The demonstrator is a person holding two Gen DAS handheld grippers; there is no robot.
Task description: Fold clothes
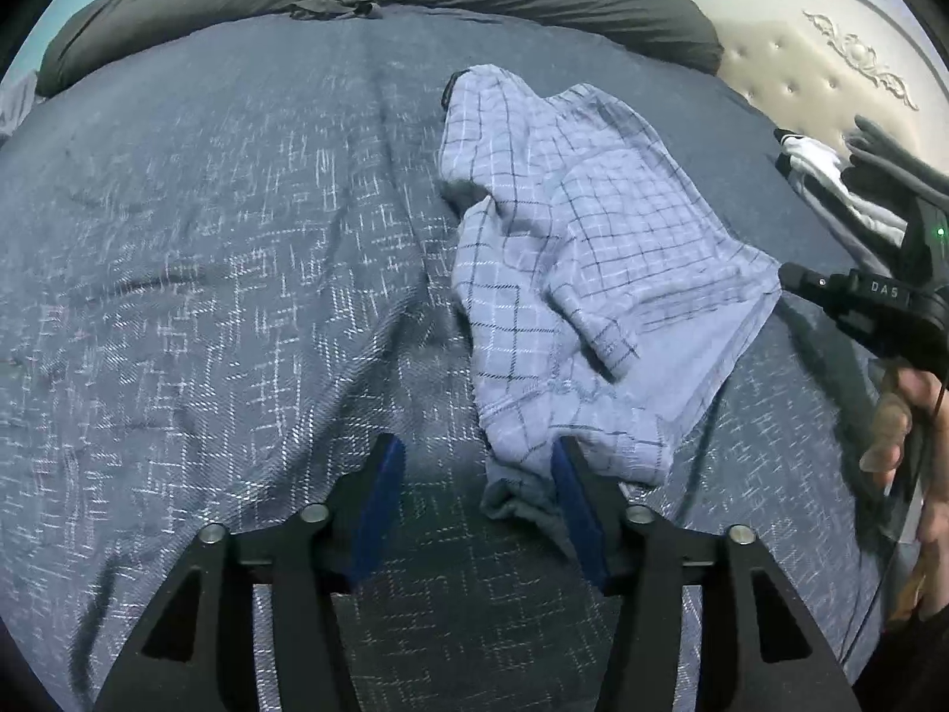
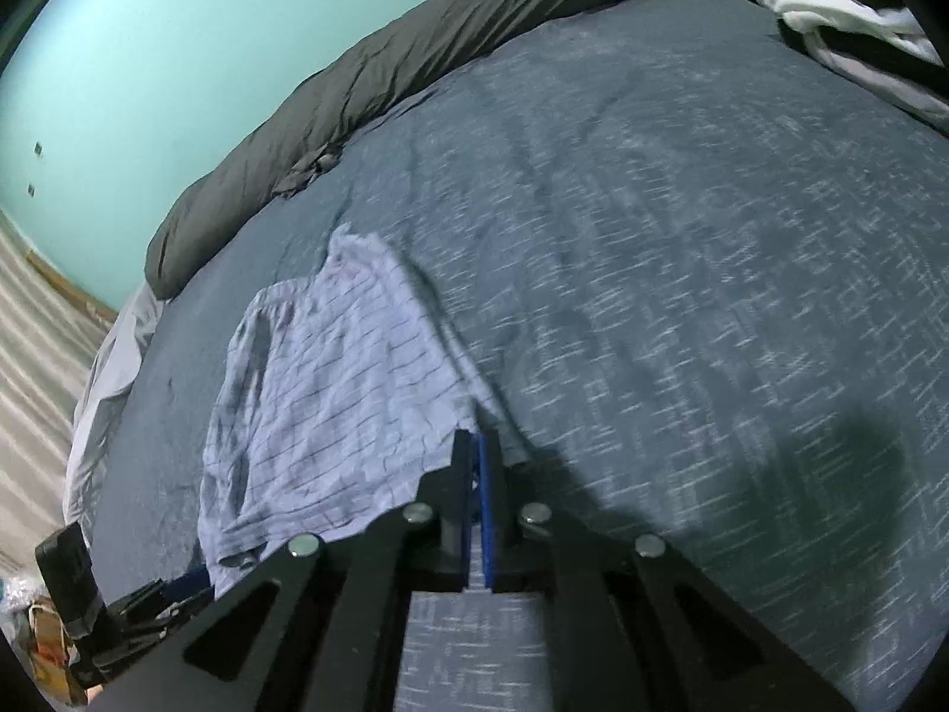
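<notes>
Right gripper (image 2: 476, 445) pinching checked shorts' (image 2: 332, 391) near hem to anchor it; left gripper (image 1: 474, 457) spread, near corner loose between jaws.

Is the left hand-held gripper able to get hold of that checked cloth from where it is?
Probably yes. The left hand-held gripper stands open at the near edge of the checked cloth, one finger already touching it, nothing between.

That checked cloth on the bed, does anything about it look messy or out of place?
Yes. The checked garment lies crumpled on the blue bedspread, with one flap folded over at a slant and its near corner bunched beside the left gripper, whose fingers stand open. The right gripper is shut on its edge. Nothing looks torn.
</notes>
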